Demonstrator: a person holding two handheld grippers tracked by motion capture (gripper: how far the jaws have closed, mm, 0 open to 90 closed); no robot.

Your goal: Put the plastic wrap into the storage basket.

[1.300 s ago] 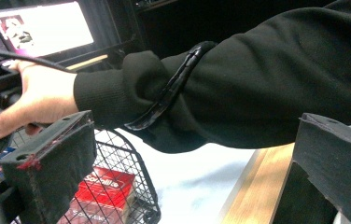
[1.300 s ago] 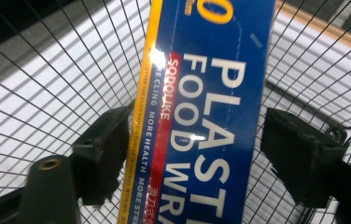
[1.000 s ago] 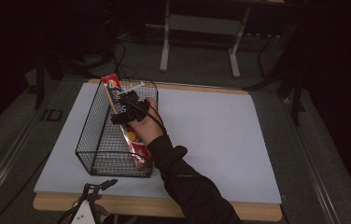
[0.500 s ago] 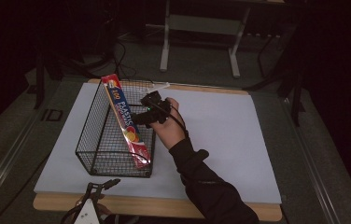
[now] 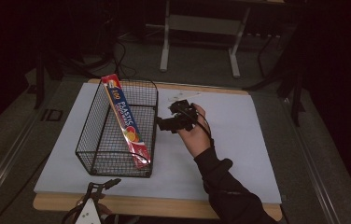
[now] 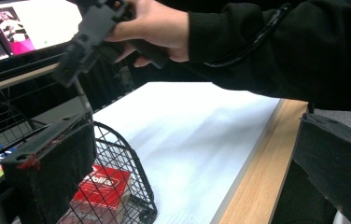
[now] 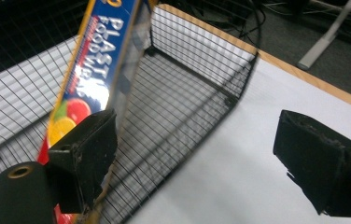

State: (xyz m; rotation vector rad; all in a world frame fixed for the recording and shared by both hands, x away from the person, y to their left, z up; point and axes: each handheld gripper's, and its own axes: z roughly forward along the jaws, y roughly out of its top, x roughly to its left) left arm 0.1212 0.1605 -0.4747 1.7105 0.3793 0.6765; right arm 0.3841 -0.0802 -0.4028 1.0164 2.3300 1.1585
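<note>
Plastic wrap box [image 5: 126,122] diagonal in wire basket [image 5: 94,144], right tool [image 5: 166,123] open beside.

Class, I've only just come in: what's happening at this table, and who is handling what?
A person works at a table with a gripper in each hand. A long box of plastic food wrap leans inside a black wire basket. The right gripper is open and empty, just outside the basket's right wall, holding nothing. The left gripper sits at the table's near edge, also open and empty.
</note>
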